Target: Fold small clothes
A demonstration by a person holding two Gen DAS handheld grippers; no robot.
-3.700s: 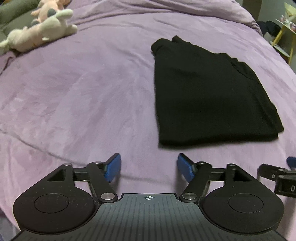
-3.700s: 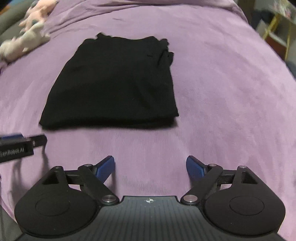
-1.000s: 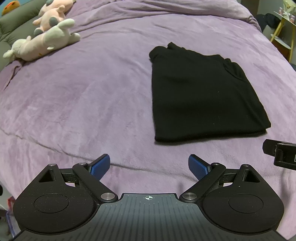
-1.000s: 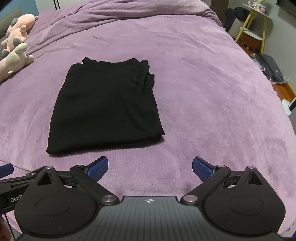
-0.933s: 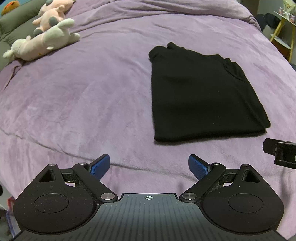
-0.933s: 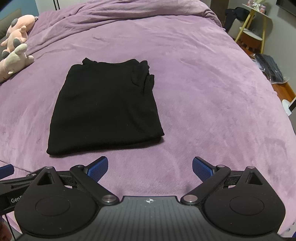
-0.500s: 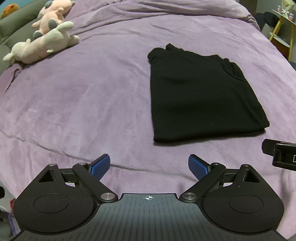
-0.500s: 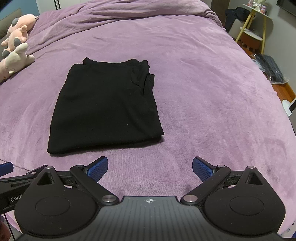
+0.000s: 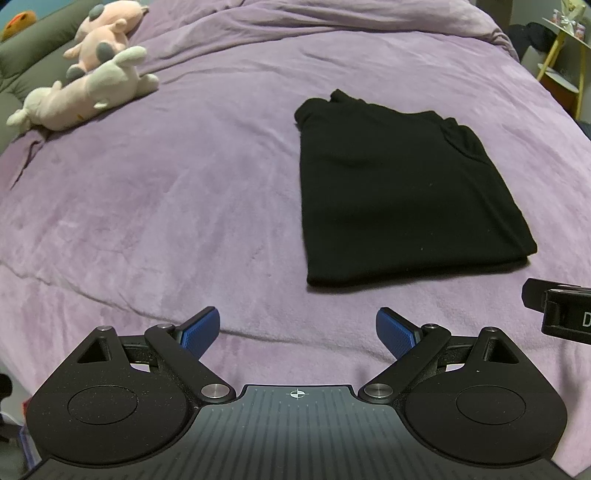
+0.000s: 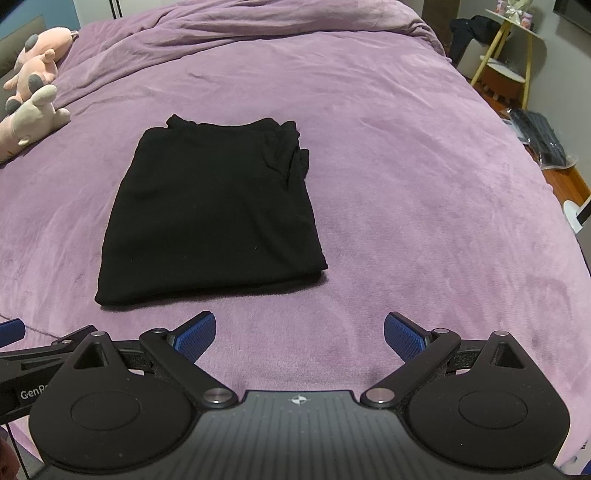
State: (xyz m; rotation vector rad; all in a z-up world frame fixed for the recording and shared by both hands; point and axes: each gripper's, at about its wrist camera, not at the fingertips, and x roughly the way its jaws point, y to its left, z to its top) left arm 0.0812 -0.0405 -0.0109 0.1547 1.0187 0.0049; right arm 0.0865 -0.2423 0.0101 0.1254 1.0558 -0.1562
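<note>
Black folded garment (image 9: 402,199) (image 10: 210,214) lies flat on the purple bedspread (image 9: 166,192) (image 10: 424,184), roughly mid-bed, folded into a neat rectangle with the bunched end at the far side. Which kind of garment it is cannot be told.

Left hand-held gripper (image 9: 297,332): jaws wide apart, nothing between the blue pads (image 9: 201,329), held over bare bedspread near the bed's near edge, apart from the garment, which sits ahead and to its right. Right hand-held gripper (image 10: 299,334): jaws wide apart too, empty, over bare bedspread just short of the garment's near edge; the garment sits ahead and slightly left. Each gripper shows at the edge of the other's view, side by side and not touching.

Nothing lies between the grippers and the garment, only wrinkled bedspread.

Around: two plush toys at the far left of the bed, a pink one (image 9: 107,22) (image 10: 33,59) and a pale cream one (image 9: 85,92) (image 10: 29,114), touching each other and well apart from the garment. Grey-green pillow (image 9: 22,62) behind them. Off the bed on the right, a small side table with yellow legs (image 10: 513,48) (image 9: 561,59) and dark clothing (image 10: 469,29) near it; a black keyboard-like item (image 10: 543,136) on the floor.
</note>
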